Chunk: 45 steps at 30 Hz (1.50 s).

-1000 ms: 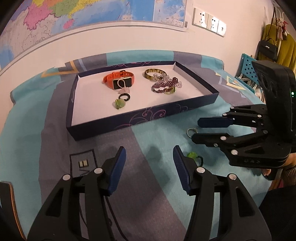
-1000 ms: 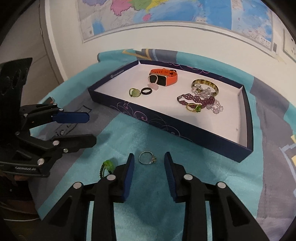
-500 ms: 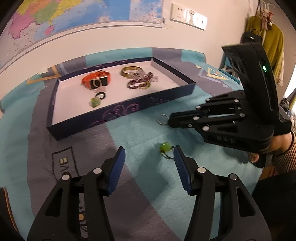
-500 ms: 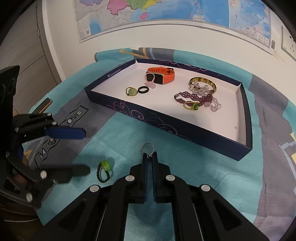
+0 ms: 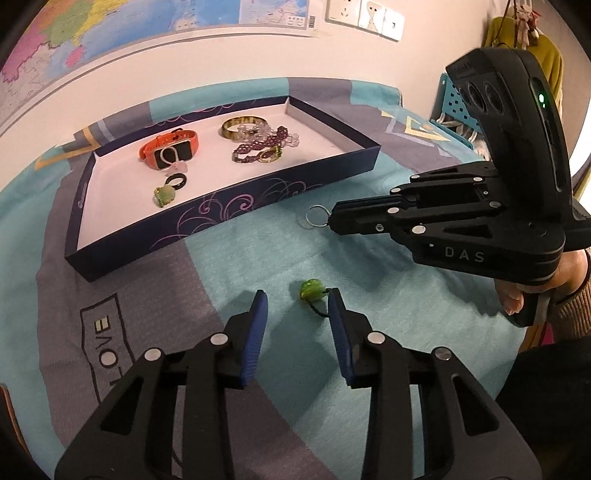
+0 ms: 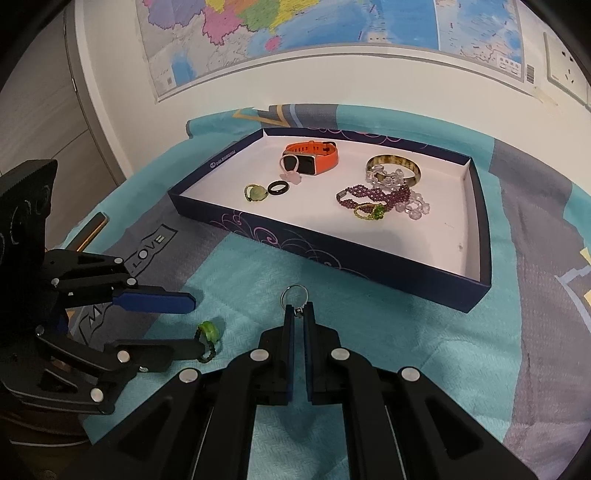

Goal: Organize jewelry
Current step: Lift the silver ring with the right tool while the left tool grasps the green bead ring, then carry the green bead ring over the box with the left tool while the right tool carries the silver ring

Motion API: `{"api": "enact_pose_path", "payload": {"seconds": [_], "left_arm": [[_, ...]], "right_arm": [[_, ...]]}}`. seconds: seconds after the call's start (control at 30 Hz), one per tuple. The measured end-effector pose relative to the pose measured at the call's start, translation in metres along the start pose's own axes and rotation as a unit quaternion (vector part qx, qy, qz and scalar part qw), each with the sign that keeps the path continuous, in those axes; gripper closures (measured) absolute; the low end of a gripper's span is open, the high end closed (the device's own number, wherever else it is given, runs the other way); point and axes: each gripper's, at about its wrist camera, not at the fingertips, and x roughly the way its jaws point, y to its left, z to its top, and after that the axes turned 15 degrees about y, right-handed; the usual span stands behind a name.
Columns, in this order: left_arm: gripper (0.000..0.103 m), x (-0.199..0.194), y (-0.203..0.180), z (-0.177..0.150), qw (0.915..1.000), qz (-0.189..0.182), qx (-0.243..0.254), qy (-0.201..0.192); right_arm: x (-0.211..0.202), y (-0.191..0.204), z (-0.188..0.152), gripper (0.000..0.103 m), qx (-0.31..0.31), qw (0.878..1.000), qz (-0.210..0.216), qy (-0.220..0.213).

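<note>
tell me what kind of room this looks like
Probably a bedroom at home, though that is a guess: the tray of jewelry sits on a printed bedspread, a map hangs on the wall, and clothes hang at the far right.

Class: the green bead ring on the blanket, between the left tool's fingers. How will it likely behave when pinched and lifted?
The green bead ring probably weighs little, being tiny. Its dark beaded loop looks floppy and may dangle. The glossy bead may slip or roll as the left tool's jaws close.

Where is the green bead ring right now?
The green bead ring lies on the teal bedspread outside the blue tray, between the closing, not yet touching fingers of the left gripper, near the right gripper.
</note>
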Motion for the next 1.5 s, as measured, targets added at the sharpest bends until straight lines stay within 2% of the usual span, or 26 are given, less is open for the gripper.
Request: {"api": "enact_pose_path", "payload": {"seconds": [0.1, 0.23, 0.5, 0.57, 0.77, 0.8, 0.83, 0.87, 1.0, 1.2, 1.33, 1.5], "left_arm": [[0.071, 0.003, -0.004, 0.003, 1.0, 0.004, 0.007, 0.002], [0.086, 0.004, -0.005, 0.004, 0.9999, -0.008, 0.013, 0.003], [0.093, 0.002, -0.002, 0.004, 0.9999, -0.013, 0.001, -0.003], [0.097, 0.001, -0.001, 0.004, 0.9999, -0.014, -0.001, -0.005], [0.096, -0.001, 0.003, 0.002, 0.9998, -0.014, -0.011, -0.008], [0.093, -0.002, 0.005, 0.002, 0.9997, -0.015, -0.016, -0.008], [0.079, -0.002, 0.006, 0.001, 0.9996, -0.022, -0.019, -0.008], [0.072, -0.003, 0.007, 0.001, 0.9994, -0.027, -0.021, -0.01], [0.07, -0.002, 0.002, 0.002, 0.9992, -0.036, -0.012, -0.011], [0.072, 0.007, -0.003, 0.008, 0.9995, -0.031, -0.009, 0.004], [0.086, 0.009, 0.001, 0.01, 0.9996, -0.024, -0.016, 0.007], [0.087, 0.007, 0.003, 0.009, 0.9994, -0.025, -0.023, 0.003]], "right_arm": [[-0.001, 0.001, -0.001, 0.1, 0.0, 1.0, 0.001, -0.002], [-0.002, 0.0, -0.001, 0.1, 0.002, 1.0, 0.004, -0.005], [-0.004, -0.001, -0.002, 0.1, 0.005, 1.0, 0.007, -0.011], [-0.005, -0.001, -0.002, 0.1, 0.005, 1.0, 0.008, -0.012], [-0.005, -0.002, -0.003, 0.1, 0.008, 1.0, 0.01, -0.015], [-0.005, -0.002, -0.003, 0.1, 0.008, 1.0, 0.011, -0.015], [-0.005, -0.002, -0.003, 0.1, 0.008, 1.0, 0.011, -0.015], [-0.005, -0.002, -0.003, 0.1, 0.008, 1.0, 0.011, -0.015], [-0.005, -0.002, -0.003, 0.1, 0.009, 1.0, 0.012, -0.014], [-0.004, -0.003, -0.004, 0.1, 0.009, 1.0, 0.012, -0.014], [-0.004, -0.003, -0.004, 0.1, 0.01, 1.0, 0.012, -0.014], [-0.004, -0.003, -0.004, 0.1, 0.009, 1.0, 0.011, -0.015]]}}
